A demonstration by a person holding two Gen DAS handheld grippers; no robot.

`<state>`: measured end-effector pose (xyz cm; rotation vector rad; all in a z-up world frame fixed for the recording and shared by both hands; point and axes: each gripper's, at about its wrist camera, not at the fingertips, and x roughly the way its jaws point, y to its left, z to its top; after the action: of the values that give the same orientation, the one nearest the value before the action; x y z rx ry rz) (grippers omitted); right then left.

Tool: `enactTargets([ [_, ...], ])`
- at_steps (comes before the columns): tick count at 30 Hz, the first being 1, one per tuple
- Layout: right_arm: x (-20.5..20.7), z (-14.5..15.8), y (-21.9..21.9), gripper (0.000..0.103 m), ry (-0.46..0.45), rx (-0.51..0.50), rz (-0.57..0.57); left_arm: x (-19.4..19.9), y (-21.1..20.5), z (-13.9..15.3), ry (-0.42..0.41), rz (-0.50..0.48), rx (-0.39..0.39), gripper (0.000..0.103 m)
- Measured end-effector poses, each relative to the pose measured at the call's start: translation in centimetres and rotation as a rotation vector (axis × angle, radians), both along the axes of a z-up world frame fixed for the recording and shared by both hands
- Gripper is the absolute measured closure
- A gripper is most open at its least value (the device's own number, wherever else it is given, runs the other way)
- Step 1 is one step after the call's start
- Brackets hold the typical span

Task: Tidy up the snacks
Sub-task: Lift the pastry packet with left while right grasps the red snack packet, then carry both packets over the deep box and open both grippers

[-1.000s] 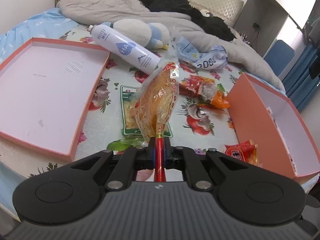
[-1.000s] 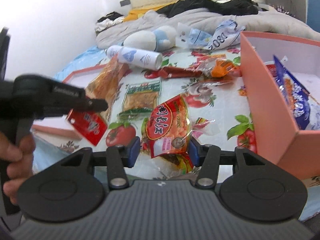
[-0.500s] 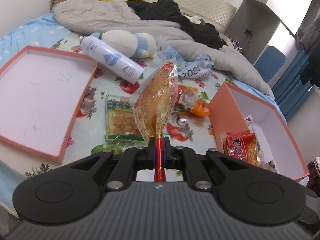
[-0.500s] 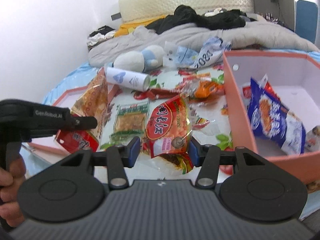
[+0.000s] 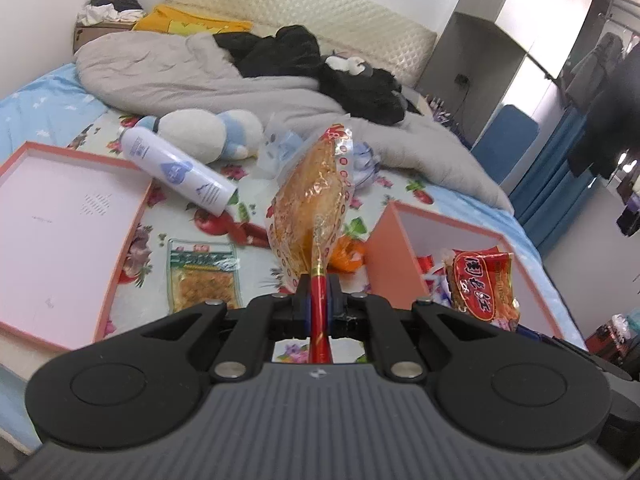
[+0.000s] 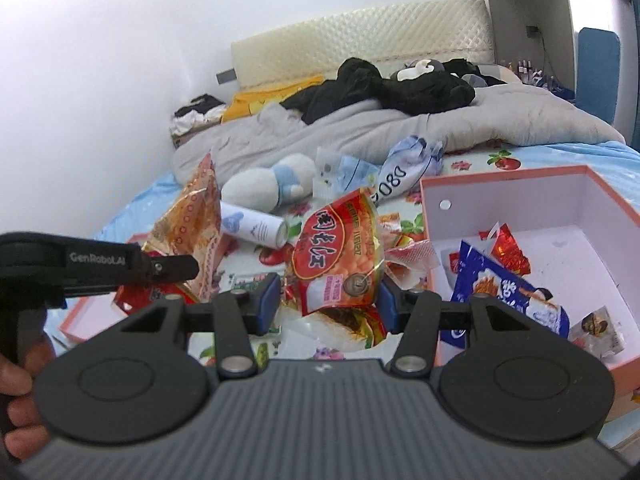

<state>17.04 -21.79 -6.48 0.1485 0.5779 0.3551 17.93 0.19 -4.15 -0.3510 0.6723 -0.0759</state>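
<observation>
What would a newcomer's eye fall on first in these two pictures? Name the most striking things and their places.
Two snack bags held up over the bed: an orange bag pinched by its red edge in the left tongs, and a red bag between the right tongs. To the right lies an open pink box with snacks inside.

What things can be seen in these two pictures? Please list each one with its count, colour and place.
Orange snack packet: one, orange with red end, pinched edge-on in left gripper.
Red snack packet: one, red and white, between right gripper's pads.
Box: one, pink outside, white inside, on the right, holds packets.
Blue packet: one, inside box.
Lid: one, pink rim, on the left.
Green packet: one, flat on sheet.
Spray can: one, white, lying.
Plush toy: one, white and blue.
Duvet: one, grey, behind.
Left gripper: black, shut.
Right gripper: black, blue pads.
</observation>
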Motion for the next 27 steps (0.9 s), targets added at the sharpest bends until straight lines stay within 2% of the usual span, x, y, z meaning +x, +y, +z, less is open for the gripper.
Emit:
enactTargets([
  [7, -1.1, 3.0, -2.3, 0.05, -0.068, 0.008, -0.028, -0.3, -2.5, 2.7, -0.048, -0.056, -0.016, 0.095],
  [13, -2.0, 4.9, -4.6, 0.05, -0.117, 0.009, -0.062, 0.1, -6.1, 3.9, -0.087, -0.146, -0.018, 0.095],
  [19, -2.3, 4.3, -7.7, 0.05, -0.118, -0.003, -0.137, 1.3, -10.4, 3.7, -0.085, -0.231, -0.029, 0.095],
  [27, -0.1, 1.1, -12.2, 0.05, -0.04, -0.035, -0.238, 5.6, -16.4, 1.2, -0.031, -0.31, -0.07, 0.095],
])
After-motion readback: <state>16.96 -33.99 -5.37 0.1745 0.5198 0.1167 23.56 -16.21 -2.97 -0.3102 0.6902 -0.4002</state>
